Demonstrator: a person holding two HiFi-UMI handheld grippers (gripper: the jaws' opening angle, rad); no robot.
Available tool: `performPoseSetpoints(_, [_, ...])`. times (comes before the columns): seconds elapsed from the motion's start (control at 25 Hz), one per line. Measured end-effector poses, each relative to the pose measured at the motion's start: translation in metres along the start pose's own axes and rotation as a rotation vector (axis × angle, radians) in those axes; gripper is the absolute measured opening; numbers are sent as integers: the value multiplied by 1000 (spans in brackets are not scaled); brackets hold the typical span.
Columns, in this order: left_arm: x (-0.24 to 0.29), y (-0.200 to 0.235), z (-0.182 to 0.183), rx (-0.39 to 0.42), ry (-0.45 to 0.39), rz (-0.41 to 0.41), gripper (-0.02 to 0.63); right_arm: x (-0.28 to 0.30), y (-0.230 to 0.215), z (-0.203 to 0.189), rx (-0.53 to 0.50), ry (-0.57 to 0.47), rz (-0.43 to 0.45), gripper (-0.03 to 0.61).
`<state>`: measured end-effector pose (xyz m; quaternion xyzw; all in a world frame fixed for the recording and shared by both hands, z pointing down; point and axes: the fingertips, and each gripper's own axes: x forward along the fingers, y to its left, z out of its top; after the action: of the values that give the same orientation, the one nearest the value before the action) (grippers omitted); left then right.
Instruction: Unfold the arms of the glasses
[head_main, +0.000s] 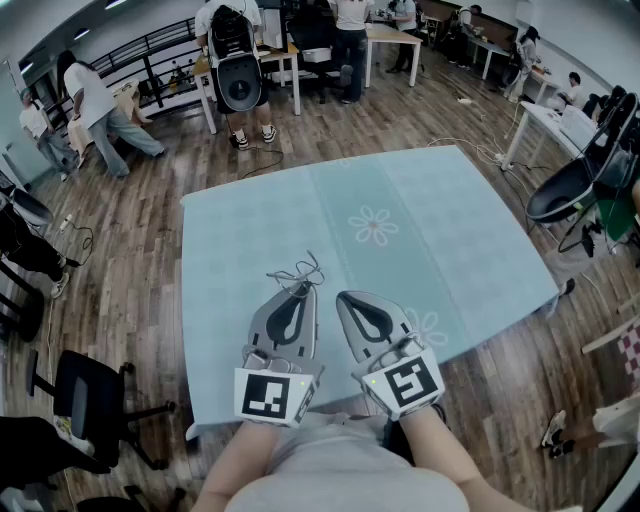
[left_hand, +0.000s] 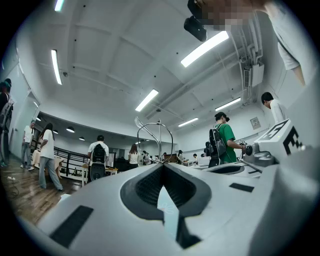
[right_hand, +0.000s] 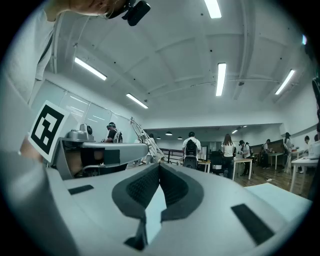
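Observation:
A pair of thin wire-framed glasses (head_main: 299, 270) hangs just above the near part of the light blue table (head_main: 450, 230). My left gripper (head_main: 303, 288) is shut on them at its tips. In the left gripper view the wire loops of the glasses (left_hand: 159, 137) stick up past the closed left gripper (left_hand: 161, 164). My right gripper (head_main: 343, 298) is right beside the left one, shut with nothing in it. In the right gripper view the right gripper (right_hand: 159, 165) has its pads together, and the glasses (right_hand: 146, 137) show at the left gripper's tip on the left.
A flower print (head_main: 373, 226) marks the cloth's middle. Around the table are wooden floor, a black office chair (head_main: 90, 395) at near left, a dark chair (head_main: 580, 180) at right, a speaker (head_main: 240, 80) and desks with several people at the back.

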<state>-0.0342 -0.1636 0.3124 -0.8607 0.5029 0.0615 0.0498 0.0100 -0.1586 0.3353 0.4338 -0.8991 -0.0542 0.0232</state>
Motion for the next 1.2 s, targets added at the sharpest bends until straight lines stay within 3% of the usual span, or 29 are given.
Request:
performPoseSetpoints(0.52, [-1,-1,-4,-26,20,-29,6,-2,0,-1,-4,5,-15,8])
performPoseSetpoints(0.88, [-1,6,-9,-103,62,-59,6,-2,3,0,-4,-13,7,8])
performPoseSetpoints(1.2, [6,13,-24,-133,179,-93,6,3,0,-2,-1,-18,9,8])
